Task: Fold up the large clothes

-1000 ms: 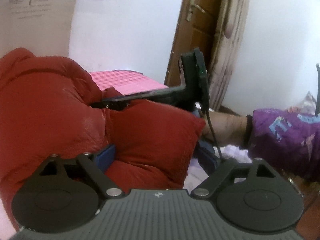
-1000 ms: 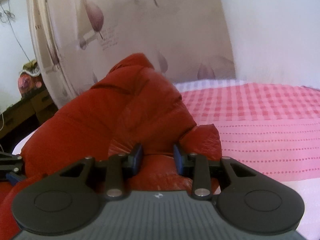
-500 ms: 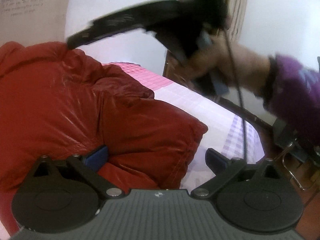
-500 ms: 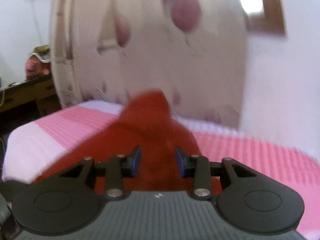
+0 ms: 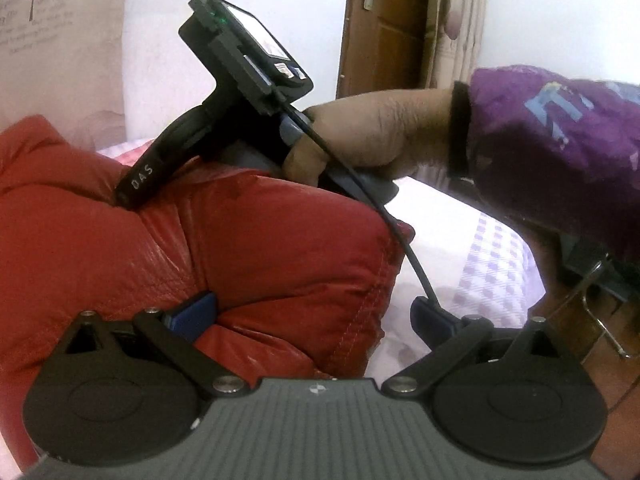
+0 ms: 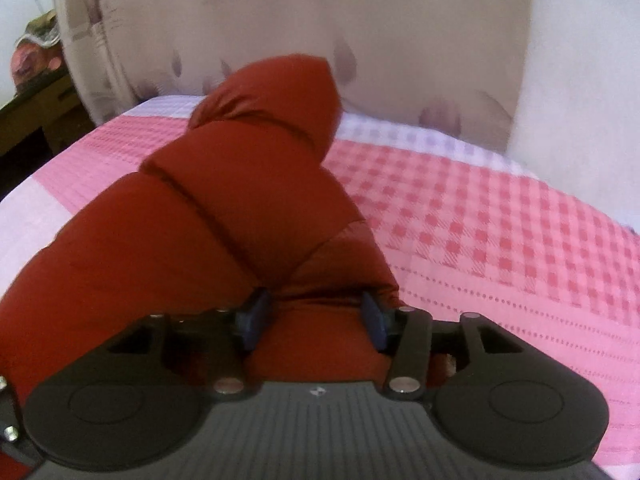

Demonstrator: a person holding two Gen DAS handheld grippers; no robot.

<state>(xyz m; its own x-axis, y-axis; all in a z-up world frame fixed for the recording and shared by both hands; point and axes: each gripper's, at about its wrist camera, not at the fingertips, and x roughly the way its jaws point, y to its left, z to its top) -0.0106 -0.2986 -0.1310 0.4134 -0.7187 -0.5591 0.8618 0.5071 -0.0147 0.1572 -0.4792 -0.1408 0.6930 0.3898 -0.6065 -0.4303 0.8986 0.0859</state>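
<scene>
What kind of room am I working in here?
Most likely a home bedroom: the puffy red quilted jacket lies on a bed with a pink checked bedspread, a brown wooden door stands behind, and a beige flower-print curtain hangs beyond the bed.

The jacket (image 6: 240, 216) is laid on the bed (image 6: 480, 220). A curtain (image 6: 320, 20) is hung behind the bed, and a door (image 5: 384, 28) is set behind the hand (image 5: 360, 136).

Bare bedspread (image 6: 500, 216) right of jacket (image 6: 240, 208)
</scene>
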